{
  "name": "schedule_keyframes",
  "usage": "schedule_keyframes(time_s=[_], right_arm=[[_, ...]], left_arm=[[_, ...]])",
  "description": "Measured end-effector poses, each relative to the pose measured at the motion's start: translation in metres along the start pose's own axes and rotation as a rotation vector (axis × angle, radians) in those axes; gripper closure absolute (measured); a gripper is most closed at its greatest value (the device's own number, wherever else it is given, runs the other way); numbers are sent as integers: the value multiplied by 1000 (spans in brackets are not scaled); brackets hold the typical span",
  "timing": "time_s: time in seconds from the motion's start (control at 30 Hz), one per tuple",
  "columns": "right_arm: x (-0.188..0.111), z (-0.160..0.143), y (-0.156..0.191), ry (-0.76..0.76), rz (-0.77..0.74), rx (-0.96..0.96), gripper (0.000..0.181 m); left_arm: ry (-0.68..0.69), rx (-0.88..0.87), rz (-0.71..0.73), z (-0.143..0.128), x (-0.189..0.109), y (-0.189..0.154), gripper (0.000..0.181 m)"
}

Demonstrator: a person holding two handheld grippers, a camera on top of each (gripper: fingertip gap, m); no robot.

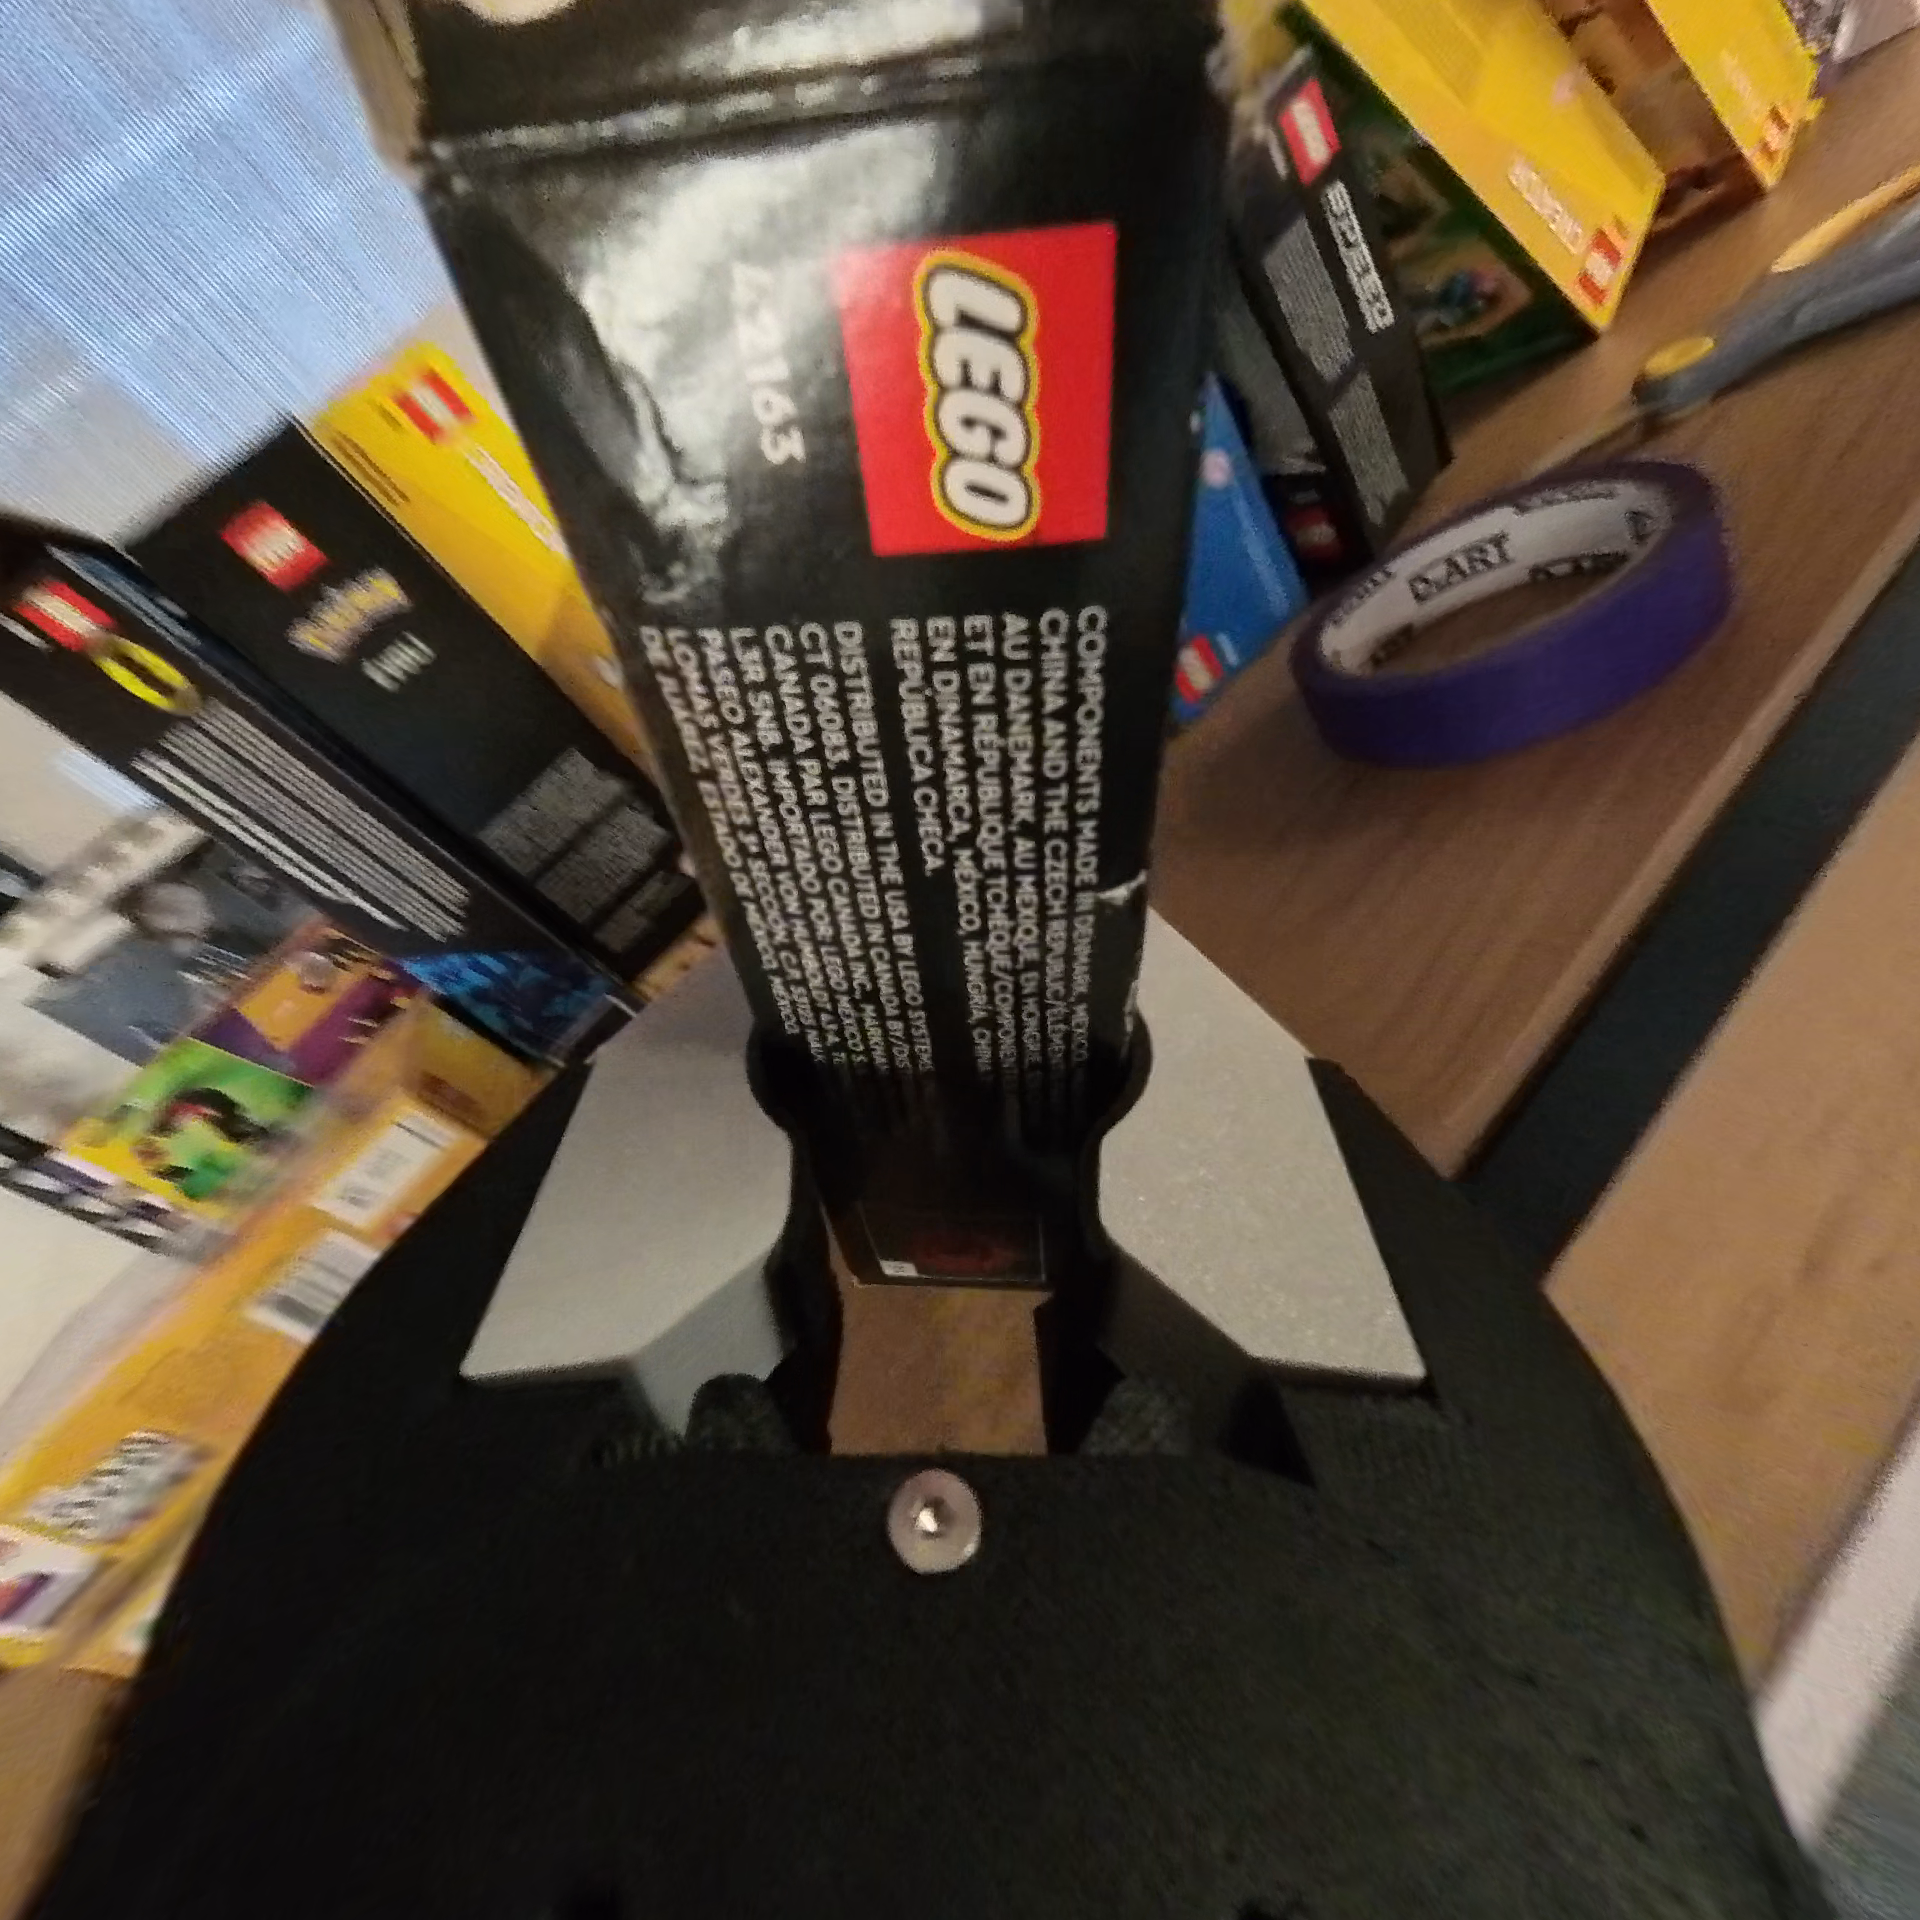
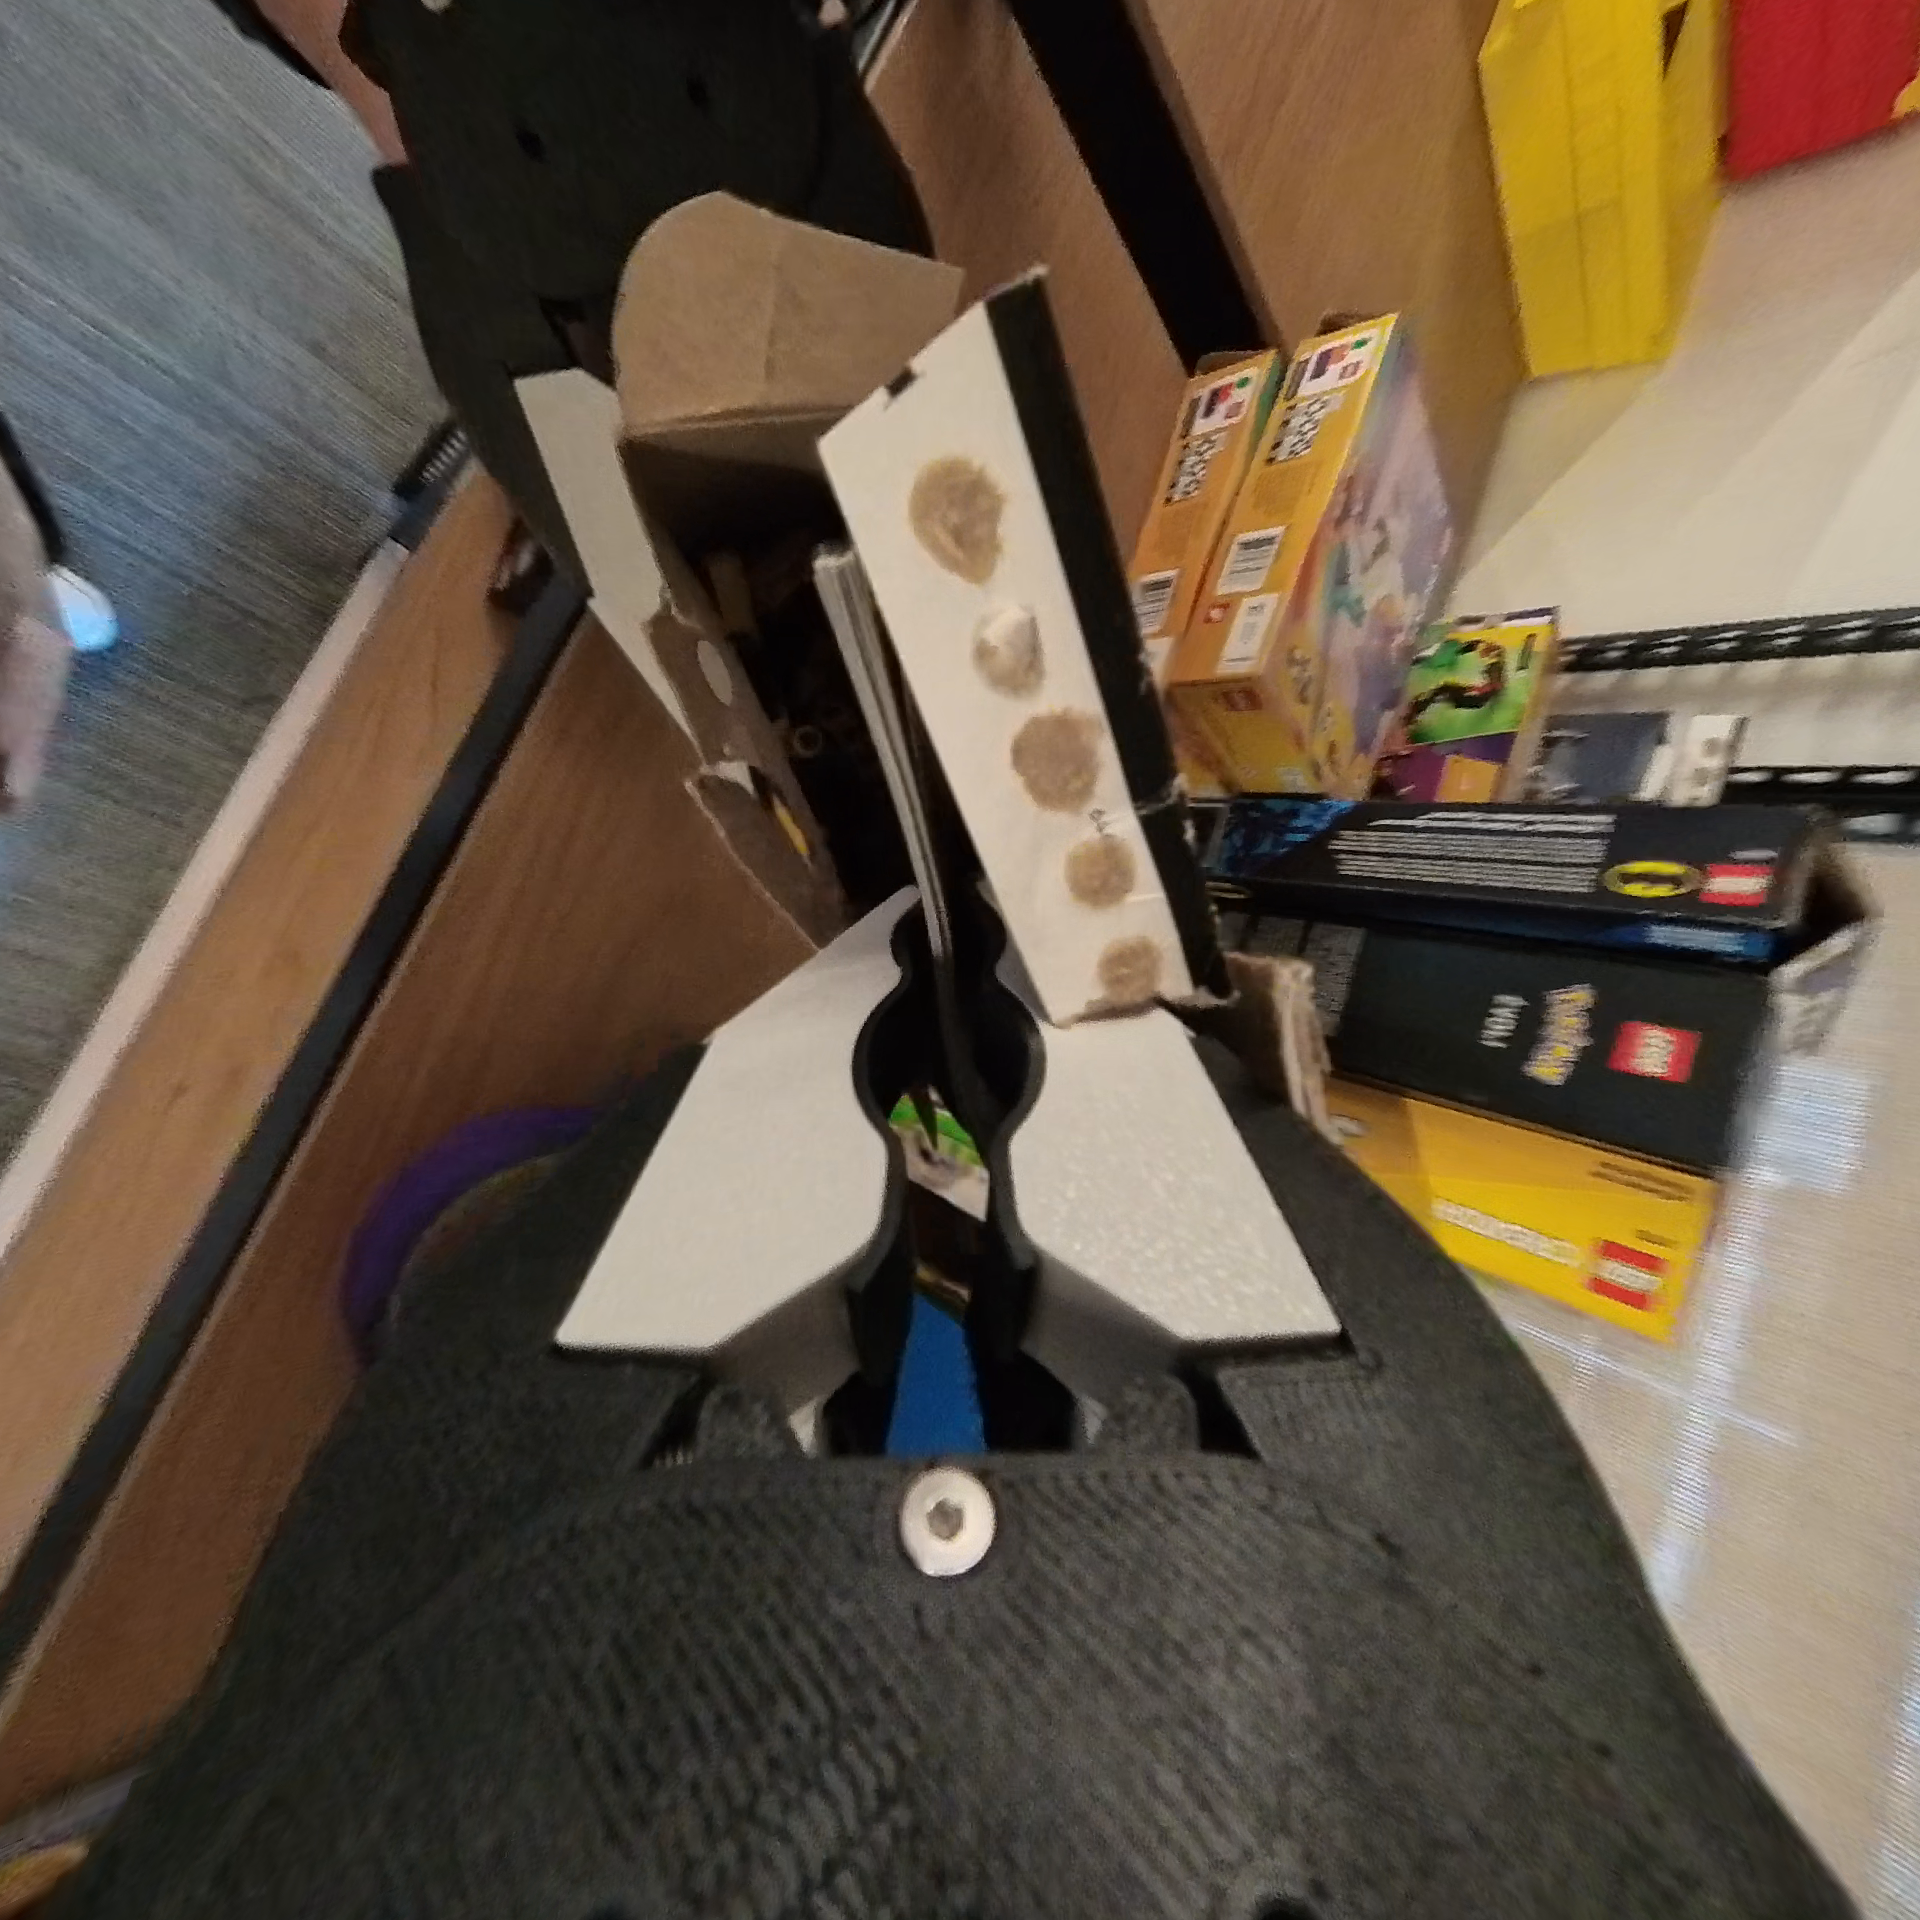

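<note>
The left gripper (image 1: 945, 1081) clamps the black toy box (image 1: 883, 623) by its narrow side above the wooden table (image 1: 1351, 935). The right gripper (image 2: 951, 997) pinches a thin booklet (image 2: 883, 717) at the box's open end. Light, stiff cardboard, probably crushable; its edges give the firmest hold.

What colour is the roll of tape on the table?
Purple, with a white inner core; the tape roll shows best in the left wrist view.

Wooden table (image 1: 1351, 914) with a dark strip running through it. A roll of purple tape (image 1: 1517, 613) lies flat on it, scissors (image 1: 1766, 322) a bit past that, and a bunch of toy boxes (image 1: 343, 665) are stacked and leaned along the back.
</note>
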State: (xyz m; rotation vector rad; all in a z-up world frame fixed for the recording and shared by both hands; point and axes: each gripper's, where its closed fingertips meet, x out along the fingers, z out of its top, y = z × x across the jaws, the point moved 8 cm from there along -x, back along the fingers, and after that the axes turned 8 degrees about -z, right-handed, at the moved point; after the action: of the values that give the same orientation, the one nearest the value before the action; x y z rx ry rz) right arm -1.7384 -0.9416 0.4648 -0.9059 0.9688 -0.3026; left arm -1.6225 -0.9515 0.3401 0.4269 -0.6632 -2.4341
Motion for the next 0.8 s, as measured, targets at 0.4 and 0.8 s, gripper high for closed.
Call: schedule_keyframes(time_s=[0.4,0.8], right_arm=[[-92,53,-71,-29,-457,-155,179],[-130,70,-91,-96,-562,-158,179]], left_arm=[[-89,527,310,118,-33,99,130],[-175,565,346,165,-51,112,127]])
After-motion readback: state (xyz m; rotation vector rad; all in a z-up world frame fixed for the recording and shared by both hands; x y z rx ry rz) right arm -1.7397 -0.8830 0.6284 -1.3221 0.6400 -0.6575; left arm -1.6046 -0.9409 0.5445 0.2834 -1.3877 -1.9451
